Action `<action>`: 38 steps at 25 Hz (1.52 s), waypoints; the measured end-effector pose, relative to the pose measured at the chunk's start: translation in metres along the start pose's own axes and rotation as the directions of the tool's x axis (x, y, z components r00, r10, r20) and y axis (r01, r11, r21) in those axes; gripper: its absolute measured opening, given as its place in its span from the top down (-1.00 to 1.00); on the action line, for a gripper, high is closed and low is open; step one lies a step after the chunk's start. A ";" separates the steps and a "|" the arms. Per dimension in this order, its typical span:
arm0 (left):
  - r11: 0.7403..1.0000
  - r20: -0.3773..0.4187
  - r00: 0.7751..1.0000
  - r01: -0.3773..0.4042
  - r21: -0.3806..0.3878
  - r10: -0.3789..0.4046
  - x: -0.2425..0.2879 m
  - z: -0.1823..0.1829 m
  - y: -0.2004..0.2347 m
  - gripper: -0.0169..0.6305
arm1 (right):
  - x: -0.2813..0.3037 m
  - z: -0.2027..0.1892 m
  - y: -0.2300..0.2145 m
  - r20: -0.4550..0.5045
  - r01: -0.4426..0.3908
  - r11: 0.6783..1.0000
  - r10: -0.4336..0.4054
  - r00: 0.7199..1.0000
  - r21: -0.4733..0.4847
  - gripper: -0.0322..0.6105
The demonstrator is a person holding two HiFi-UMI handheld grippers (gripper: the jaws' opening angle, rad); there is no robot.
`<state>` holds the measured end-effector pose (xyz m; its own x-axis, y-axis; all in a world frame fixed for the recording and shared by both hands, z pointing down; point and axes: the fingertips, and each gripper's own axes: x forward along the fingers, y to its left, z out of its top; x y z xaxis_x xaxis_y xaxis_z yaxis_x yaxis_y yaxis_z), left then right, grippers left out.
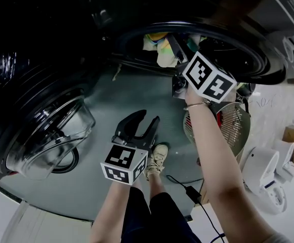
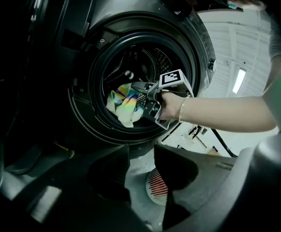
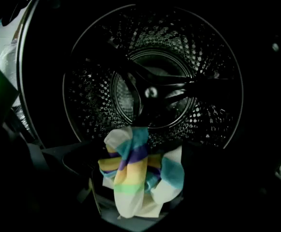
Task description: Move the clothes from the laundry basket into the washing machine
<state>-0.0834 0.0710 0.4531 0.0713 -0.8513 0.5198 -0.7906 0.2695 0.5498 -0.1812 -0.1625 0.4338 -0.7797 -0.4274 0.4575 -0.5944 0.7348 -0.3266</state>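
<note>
R gripper (image 2: 142,96) was at the washer (image 2: 84,57) opening, centre of the left gripper view. Its jaws stood wide apart w/ a striped cloth (image 3: 130,178) between them, not pinched. Cloth lay bunched on the front lip of the drum (image 3: 203,81), lower centre of the right gripper view, part hanging over the edge.

L gripper (image 1: 142,123) hung mid-frame in the head view, well apart from the opening. Jaws approx half open, nothing btwn them, only floor beyond.

Washer door (image 1: 50,135) was swung open at lower left. Round slatted basket (image 1: 233,120) sat on the floor right of centre, something red inside.
</note>
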 end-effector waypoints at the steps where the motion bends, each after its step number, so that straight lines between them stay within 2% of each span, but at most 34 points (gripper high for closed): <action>1: 1.000 -0.001 1.000 0.000 0.003 0.000 0.001 0.001 0.000 0.12 | -0.005 -0.007 0.002 -0.013 -0.018 1.000 0.018 1.000 0.001 -0.77; 3: 1.000 -0.010 1.000 0.001 0.010 -0.001 0.002 0.001 -0.001 0.12 | -0.018 -0.024 0.007 -0.050 -0.063 0.998 0.064 0.997 0.010 -0.76; 6: 0.999 -0.026 1.000 0.014 0.037 -0.013 0.003 0.004 -0.007 0.12 | -0.057 -0.046 0.012 -0.084 -0.108 0.994 0.108 0.991 0.007 -0.53; 9: 0.996 -0.043 0.999 0.028 0.079 -0.024 0.006 0.006 -0.019 0.12 | -0.103 -0.062 0.003 -0.103 -0.094 0.995 0.097 0.990 0.034 -0.29; 11: 0.995 -0.051 0.998 0.036 0.097 -0.031 0.009 0.008 -0.031 0.11 | -0.130 -0.066 -0.008 -0.097 -0.077 0.995 0.084 0.992 0.070 0.18; 13: 0.992 -0.061 0.997 0.055 0.114 -0.048 0.012 0.008 -0.048 0.11 | -0.155 -0.065 -0.020 -0.090 -0.055 0.997 0.060 0.994 0.058 0.71; 14: 0.989 -0.071 0.996 0.070 0.127 -0.061 0.014 0.007 -0.057 0.11 | -0.167 -0.065 -0.025 -0.089 -0.050 0.998 0.054 0.995 0.042 0.81; 17: 0.975 -0.111 0.989 0.121 0.187 -0.102 0.022 0.002 -0.085 0.20 | -0.202 -0.068 -0.037 -0.075 -0.068 0.997 0.071 0.995 0.037 0.81; 21: 0.948 -0.168 0.971 0.208 0.239 -0.171 0.040 -0.009 -0.126 0.61 | -0.247 -0.083 -0.077 -0.104 -0.025 0.996 0.033 0.994 0.083 0.81; 24: 0.926 -0.239 0.948 0.270 0.264 -0.208 0.059 -0.026 -0.156 0.62 | -0.281 -0.097 -0.129 -0.117 0.081 0.991 -0.068 0.991 0.111 0.81; 28: 0.906 -0.317 0.922 0.315 0.282 -0.222 0.085 -0.047 -0.178 0.62 | -0.304 -0.129 -0.205 -0.151 0.247 0.952 -0.221 0.964 0.181 0.78; 33: 0.886 -0.395 0.889 0.361 0.291 -0.232 0.113 -0.074 -0.188 0.62 | -0.276 -0.187 -0.259 -0.250 0.288 0.923 -0.225 0.942 0.254 0.34; 35: 0.881 -0.428 0.873 0.377 0.287 -0.234 0.123 -0.084 -0.188 0.62 | -0.258 -0.211 -0.276 -0.295 0.293 0.912 -0.207 0.933 0.287 0.11; 38: 0.879 -0.465 0.855 0.389 0.277 -0.231 0.141 -0.094 -0.187 0.62 | -0.226 -0.249 -0.292 -0.365 0.289 0.899 -0.161 0.917 0.330 -0.07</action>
<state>0.1316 -0.0570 0.4855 0.5265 -0.5805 0.6211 -0.8356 -0.2189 0.5038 0.2173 -0.1494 0.6320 -0.5474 -0.3183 0.7740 -0.8247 0.3628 -0.4340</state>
